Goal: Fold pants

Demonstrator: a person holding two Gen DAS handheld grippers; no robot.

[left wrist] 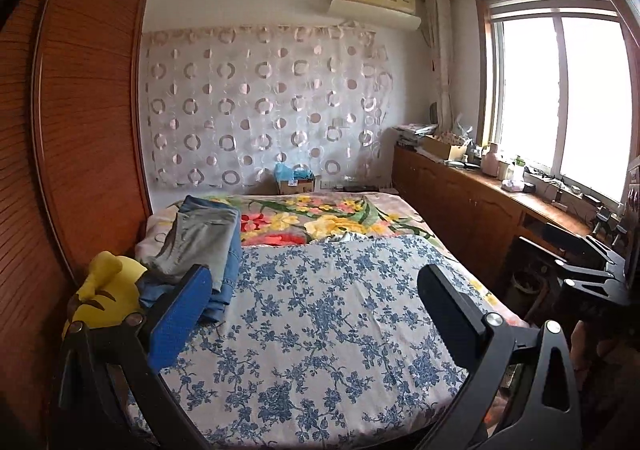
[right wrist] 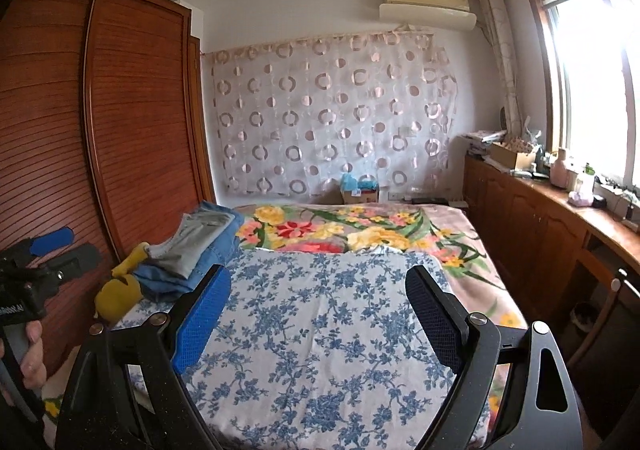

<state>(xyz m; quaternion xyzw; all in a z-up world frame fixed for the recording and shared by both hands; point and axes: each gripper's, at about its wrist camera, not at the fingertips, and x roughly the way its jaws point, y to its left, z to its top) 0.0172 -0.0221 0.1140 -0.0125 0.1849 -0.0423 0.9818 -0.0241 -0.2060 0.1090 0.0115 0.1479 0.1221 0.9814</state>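
On the far left of the bed, I see the yellow plush toy [left wrist: 105,292] pressed against the near end of the pants pile [left wrist: 204,240], which sits along the bed's left edge by the wooden wardrobe [left wrist: 92,122]. The pile is grey pants on top of blue denim, already stacked and roughly folded. If I reach in for the top pair from this angle, I judge I could snag the toy, or drag the denim underneath with it, since the layers overlap and hang loose at the near end.

My left gripper [left wrist: 316,292] has its fingers spread wide and empty, the blue pad [left wrist: 182,316] just overlapping the denim in view; I cannot tell whether it touches. A careless close here could pinch only a hem and pull the stack askew.

In the middle, the blue floral sheet [left wrist: 320,330] lies flat and bare, a fair folding surface, though a dragged garment could ruck it.

My right gripper [right wrist: 318,306] is likewise wide open, holding nothing, above the sheet. To the right the bed edge falls toward the wooden cabinets [right wrist: 532,218]; cloth swung that way could slip off.
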